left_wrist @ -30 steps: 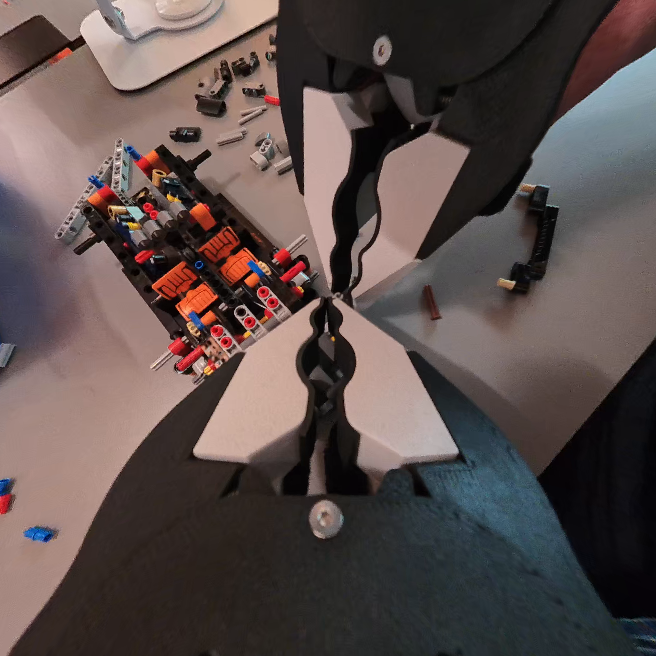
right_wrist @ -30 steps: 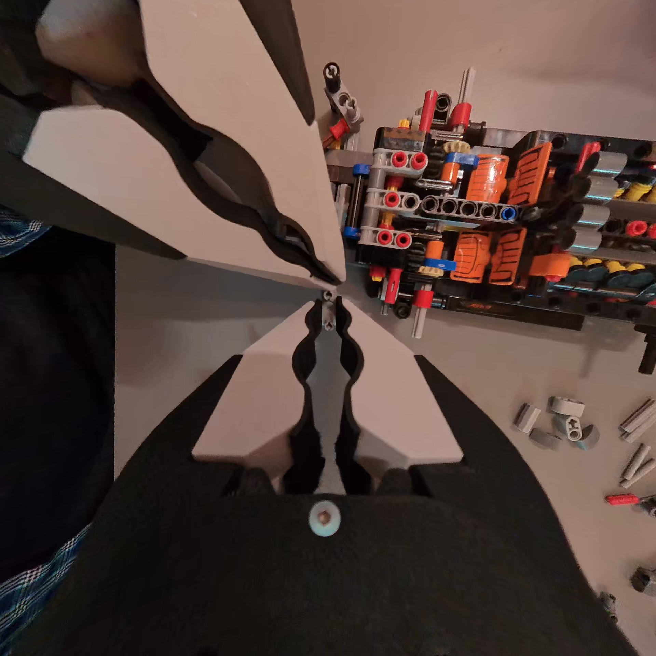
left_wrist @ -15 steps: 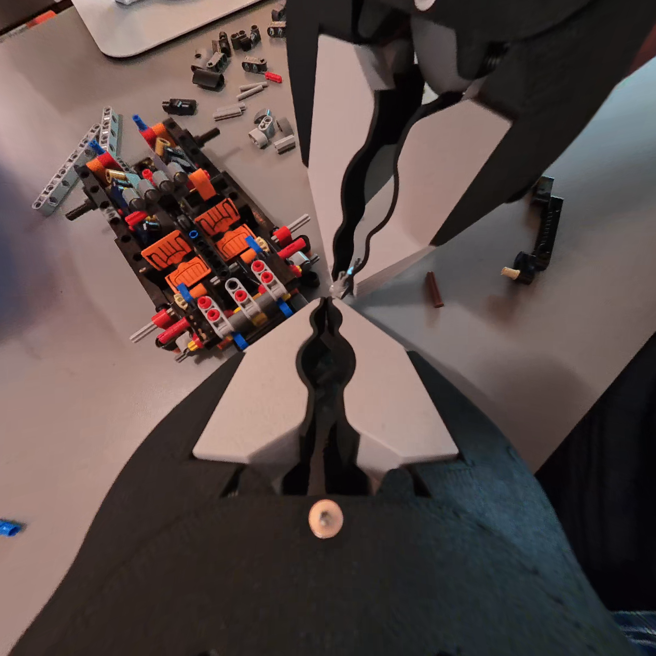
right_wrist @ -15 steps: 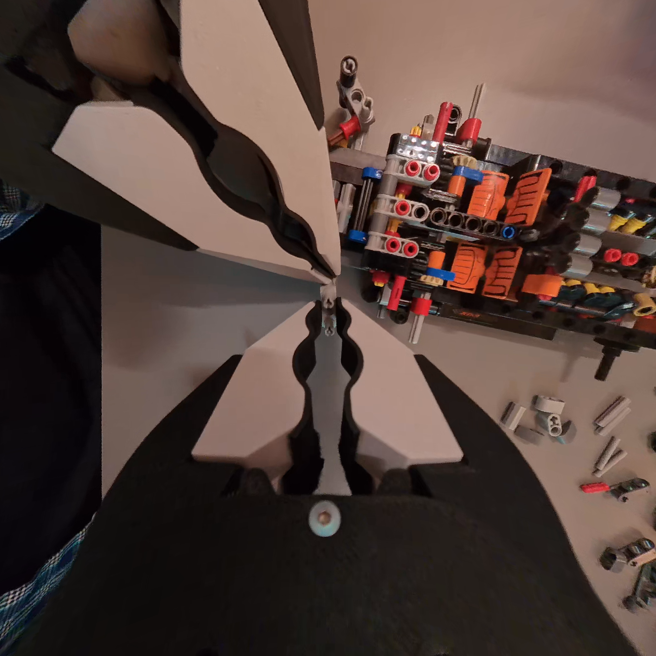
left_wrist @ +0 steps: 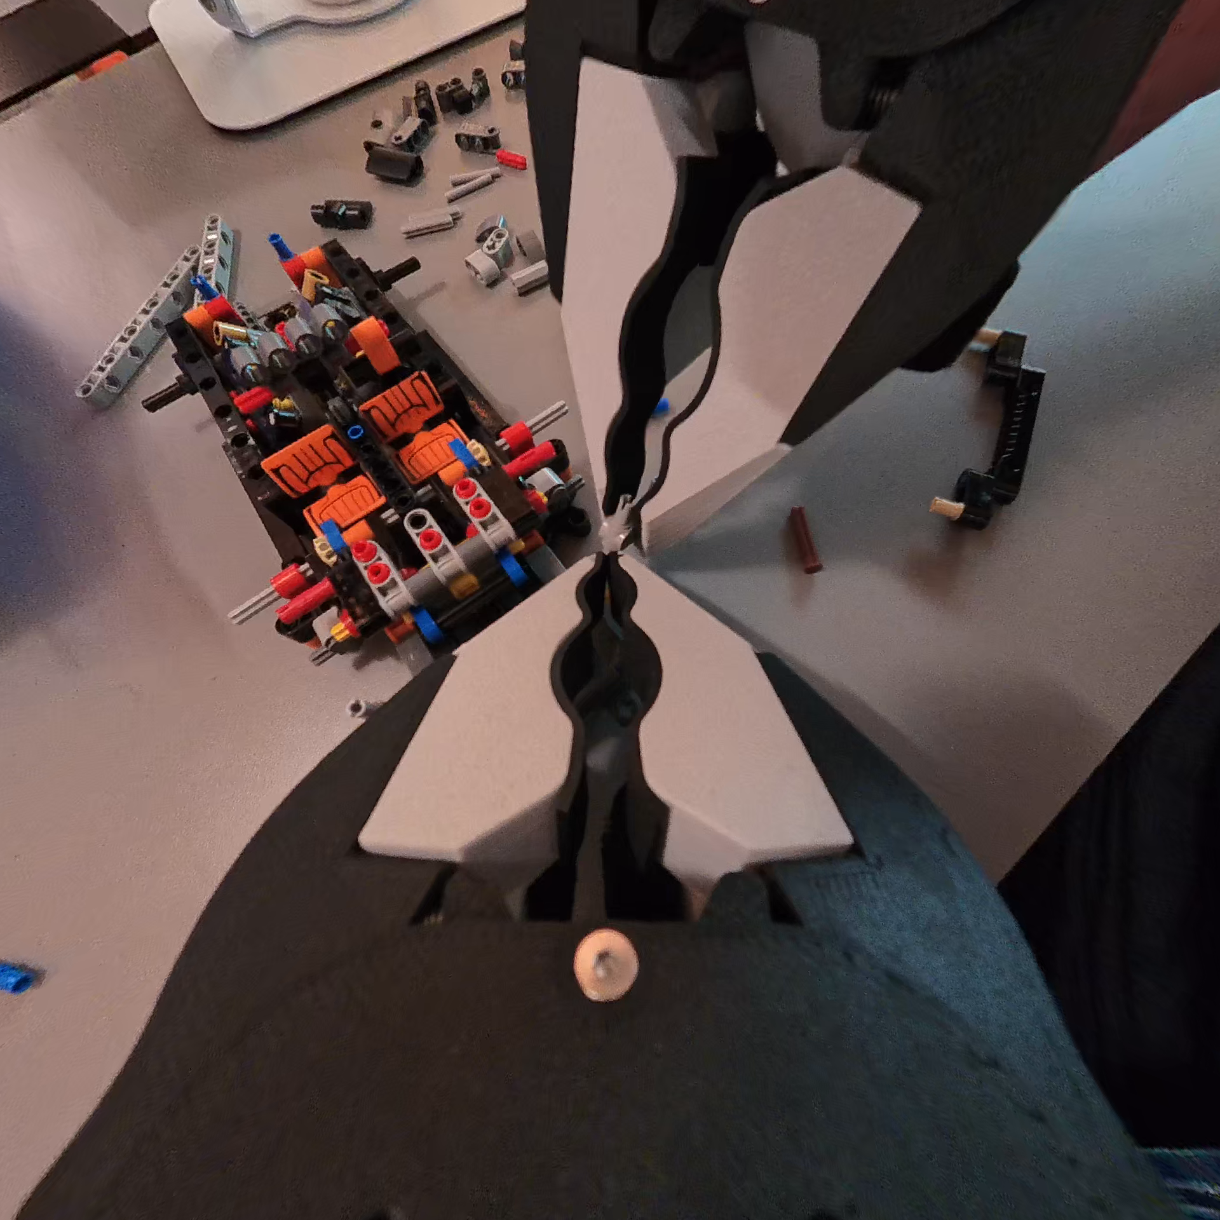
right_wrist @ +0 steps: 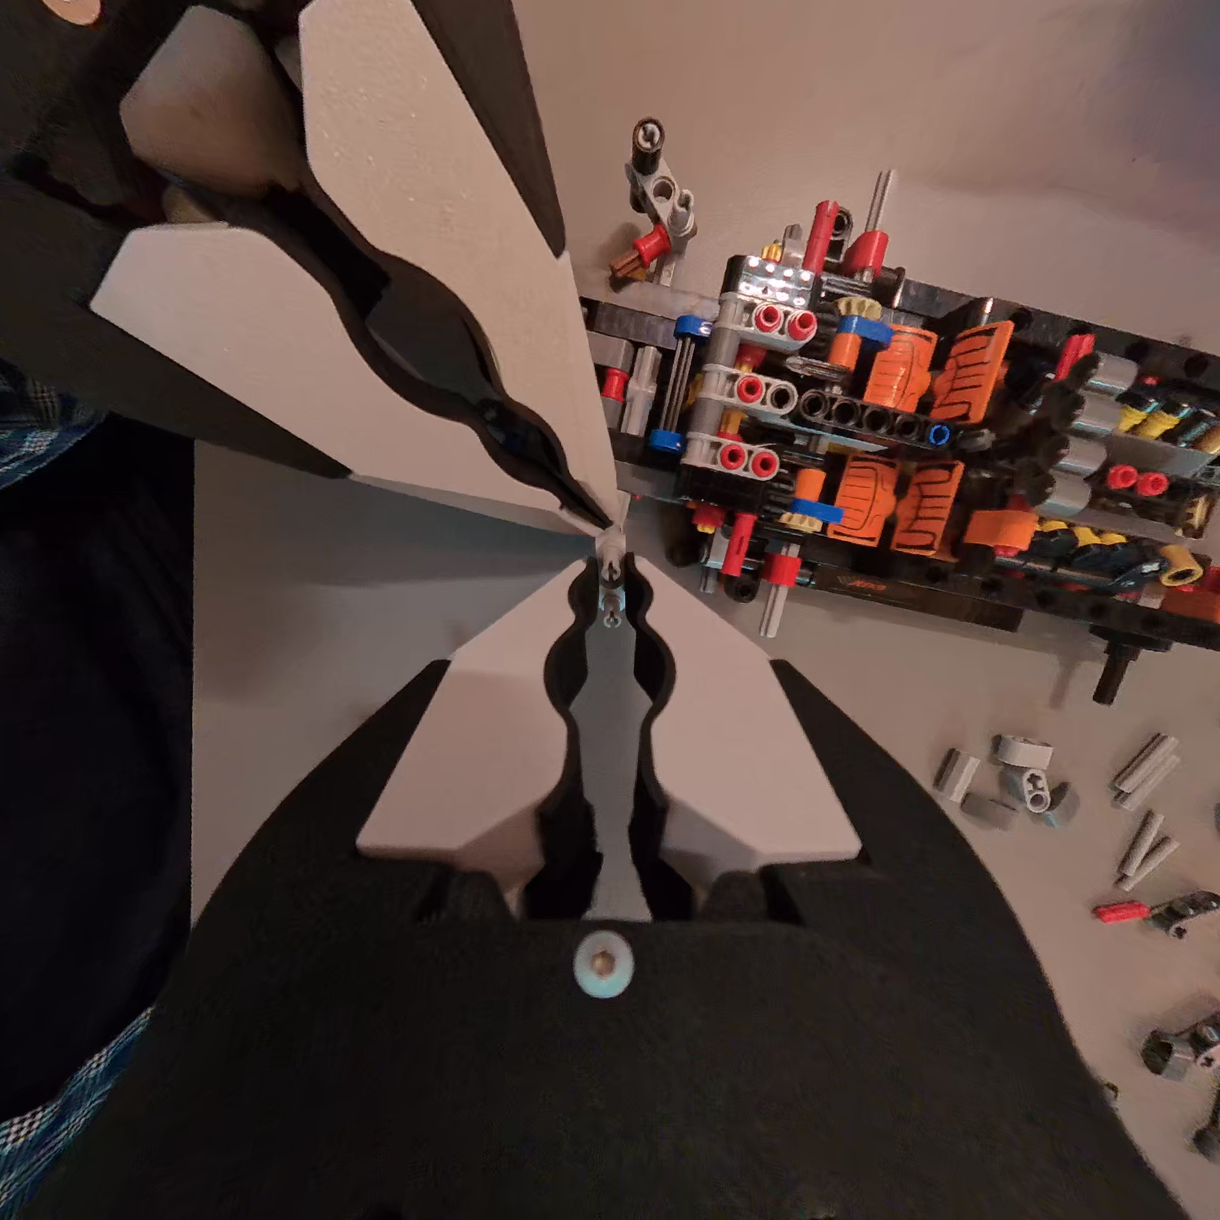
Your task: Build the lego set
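The partly built lego chassis (left_wrist: 370, 462), black with orange, red and grey parts, lies on the grey table; it also shows in the right wrist view (right_wrist: 924, 429). My two grippers meet tip to tip above the table, right of the chassis end. My right gripper (right_wrist: 610, 564) is shut on a small light grey connector piece (right_wrist: 612, 584). My left gripper (left_wrist: 607, 564) is shut, and its tips pinch the far end of the same piece (left_wrist: 617, 528). The right gripper comes down from the top in the left wrist view (left_wrist: 627, 508). The left gripper enters the right wrist view (right_wrist: 604, 521) from the upper left.
Loose grey connectors (left_wrist: 502, 254) and black parts (left_wrist: 396, 158) lie beyond the chassis, near a white stand base (left_wrist: 297, 72). A brown axle (left_wrist: 805, 538) and a black part with tan pins (left_wrist: 1003, 429) lie to the right. The table edge runs close on the right. Less than 4 cm separates the two grippers' tips.
Both grippers have stayed tip to tip on the small grey piece. They have shifted slightly over the table, and the chassis shows a little nearer in the right wrist view.
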